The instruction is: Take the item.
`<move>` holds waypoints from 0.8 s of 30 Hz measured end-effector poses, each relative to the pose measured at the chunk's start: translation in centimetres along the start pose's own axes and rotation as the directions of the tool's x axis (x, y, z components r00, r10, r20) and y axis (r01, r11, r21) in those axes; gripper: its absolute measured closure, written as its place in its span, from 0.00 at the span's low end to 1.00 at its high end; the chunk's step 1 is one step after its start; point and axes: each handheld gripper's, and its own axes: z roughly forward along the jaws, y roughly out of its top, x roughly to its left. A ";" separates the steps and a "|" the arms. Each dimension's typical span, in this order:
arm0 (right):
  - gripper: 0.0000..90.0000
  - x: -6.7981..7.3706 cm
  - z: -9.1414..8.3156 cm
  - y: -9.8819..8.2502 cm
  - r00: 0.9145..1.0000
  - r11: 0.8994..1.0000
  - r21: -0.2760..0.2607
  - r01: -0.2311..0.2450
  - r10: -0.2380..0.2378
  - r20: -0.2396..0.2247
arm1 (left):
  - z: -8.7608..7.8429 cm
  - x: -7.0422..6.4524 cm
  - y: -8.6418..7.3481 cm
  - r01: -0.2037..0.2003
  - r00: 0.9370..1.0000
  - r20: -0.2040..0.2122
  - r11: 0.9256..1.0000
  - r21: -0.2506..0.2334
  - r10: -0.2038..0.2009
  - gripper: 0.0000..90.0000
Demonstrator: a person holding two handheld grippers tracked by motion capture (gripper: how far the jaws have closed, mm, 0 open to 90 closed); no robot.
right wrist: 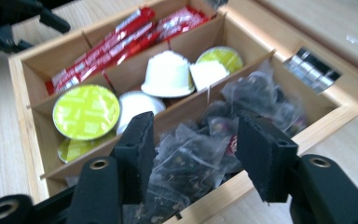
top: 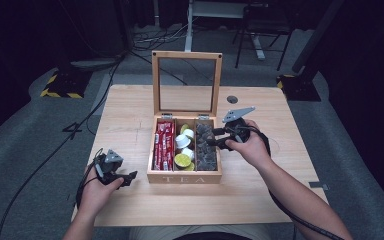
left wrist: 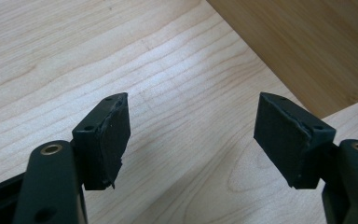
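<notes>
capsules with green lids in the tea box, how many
3 show, all in the middle compartment: one large lid at the near end, one partly under it, one at the far end. Others may be hidden.

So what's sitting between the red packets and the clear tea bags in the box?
The middle compartment, holding green-lidded capsules and white ones, lies between the red packets and the tea bags. The right gripper view shows it best.

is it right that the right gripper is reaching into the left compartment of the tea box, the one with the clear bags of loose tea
Not quite: the right gripper is at the right compartment of the tea box. The high view shows the clear tea bags there; the left compartment holds red sachets.
</notes>
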 end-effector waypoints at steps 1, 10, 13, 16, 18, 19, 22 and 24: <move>0.54 0.1 0.2 -0.1 1.000 1.000 0.009 0.001 -0.001 -0.002 | 0.1 0.0 -0.1 0.003 1.000 0.004 1.000 -0.002 -0.003 0.31; 0.52 0.9 1.8 -0.4 1.000 0.996 0.081 0.019 -0.020 0.006 | 0.8 0.0 -0.3 0.014 1.000 0.017 1.000 0.012 -0.014 0.31; 0.51 1.0 2.6 -0.5 0.999 0.993 0.113 0.025 -0.027 0.020 | 1.0 0.1 -0.4 0.006 1.000 0.017 1.000 0.008 -0.006 0.30; 0.51 1.0 2.9 -0.6 0.999 0.993 0.119 0.024 -0.026 0.021 | 1.1 0.1 -0.4 0.010 1.000 0.019 1.000 0.003 -0.010 0.30; 0.54 1.0 3.2 -0.6 0.999 0.991 0.131 0.028 -0.032 0.026 | 1.1 0.1 -0.4 0.011 1.000 0.017 1.000 -0.001 -0.010 0.30; 0.61 1.0 3.4 -0.6 0.999 0.988 0.149 0.036 -0.040 0.028 | 1.1 0.1 -0.5 0.014 1.000 0.017 1.000 -0.005 -0.014 0.30; 0.69 0.9 3.5 -0.6 0.998 0.986 0.158 0.045 -0.051 0.033 | 1.1 0.1 -0.5 0.004 1.000 0.015 1.000 -0.007 -0.004 0.30; 0.75 0.7 3.5 -0.6 0.998 0.986 0.162 0.045 -0.052 0.038 | 1.1 0.1 -0.5 -0.001 1.000 0.011 1.000 -0.004 0.001 0.29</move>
